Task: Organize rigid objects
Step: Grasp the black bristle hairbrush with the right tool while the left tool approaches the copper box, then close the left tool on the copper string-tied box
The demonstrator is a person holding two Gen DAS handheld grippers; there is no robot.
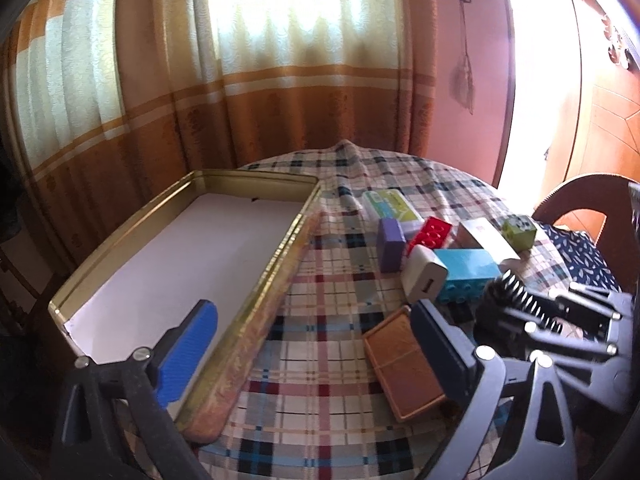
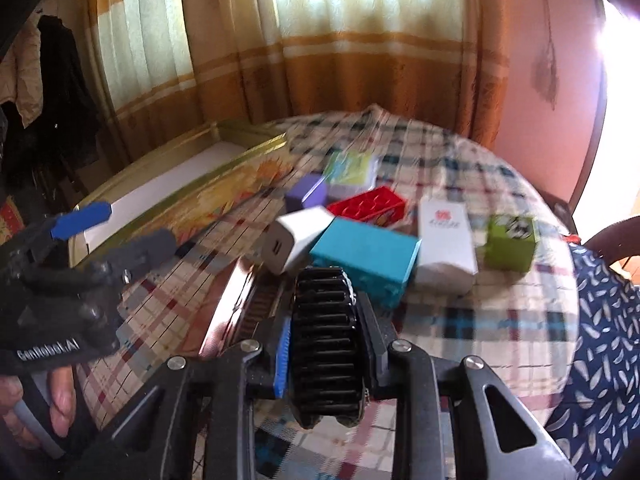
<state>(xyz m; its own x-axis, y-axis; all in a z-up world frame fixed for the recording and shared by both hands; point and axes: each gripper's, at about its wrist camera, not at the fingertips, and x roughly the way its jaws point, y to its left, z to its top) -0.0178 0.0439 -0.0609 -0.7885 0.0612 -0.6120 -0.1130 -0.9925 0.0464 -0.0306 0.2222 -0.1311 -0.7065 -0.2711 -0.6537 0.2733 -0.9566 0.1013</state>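
My right gripper [image 2: 326, 312] is shut on a black ribbed object [image 2: 324, 344], held just in front of a teal brick [image 2: 364, 256]. Around it lie a white charger [image 2: 296, 240], a red brick [image 2: 368, 204], a purple block [image 2: 306, 194], a white box [image 2: 444, 236], a green cube [image 2: 510, 242] and a green-and-white pack [image 2: 352, 172]. My left gripper [image 1: 312, 312] is open and holds nothing. Its blue finger hangs over the gold tin box [image 1: 280, 252]; the other finger is beside a brown flat case [image 1: 404, 364]. The tin shows only its white lining.
A plaid cloth [image 1: 332, 280] covers the round table. A wooden chair [image 1: 580, 196] with blue patterned fabric [image 2: 600, 320] stands at the right edge. Curtains [image 1: 280, 100] hang behind the table. A hand [image 2: 60, 400] grips the left tool's handle.
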